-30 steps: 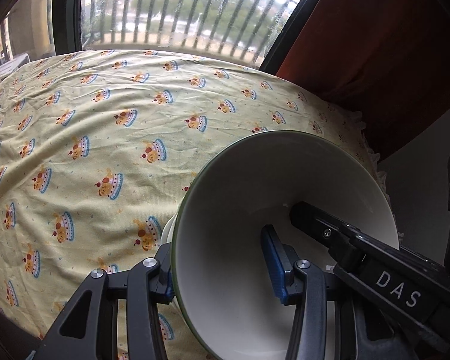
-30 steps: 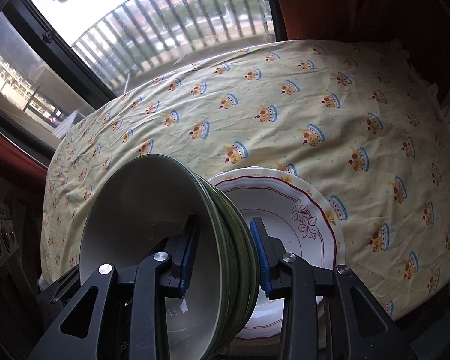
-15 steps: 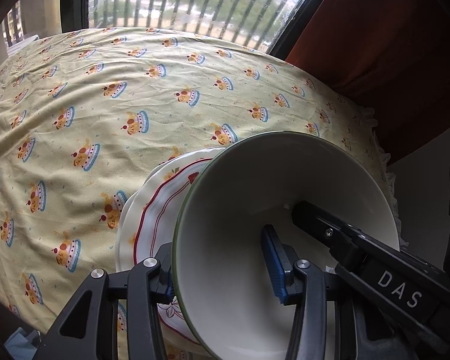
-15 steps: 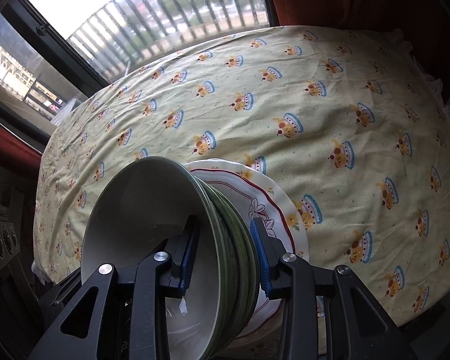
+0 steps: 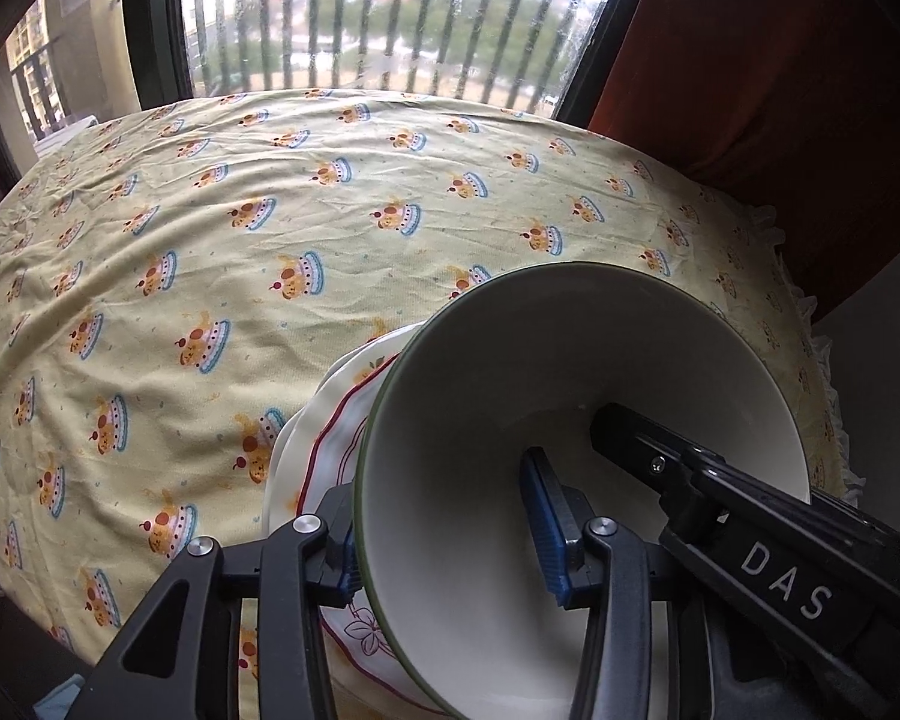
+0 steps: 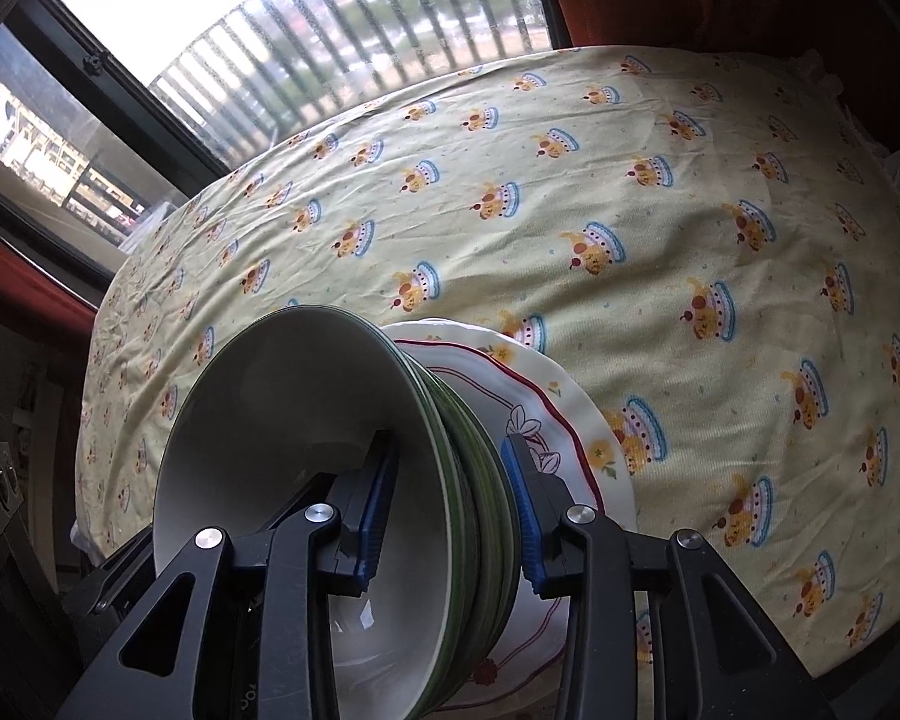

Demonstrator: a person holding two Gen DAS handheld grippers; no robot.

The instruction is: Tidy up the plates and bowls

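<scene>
Several nested green-rimmed bowls (image 6: 450, 516), count unclear, clamped at opposite rims by left hand-held gripper (image 5: 444, 540) and right hand-held gripper (image 6: 447, 519), over one flowered plate (image 6: 570, 420) on the worktop (image 6: 660, 180). Stacked rims seen only from the right.

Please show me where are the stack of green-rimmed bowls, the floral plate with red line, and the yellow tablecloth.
stack of green-rimmed bowls (image 6: 306, 420): right wrist view, inner wall of the top bowl.
floral plate (image 6: 570, 414): right wrist view, scalloped rim beside the red line.
yellow tablecloth (image 5: 210, 276): left wrist view, bare cloth left of the bowls.
</scene>
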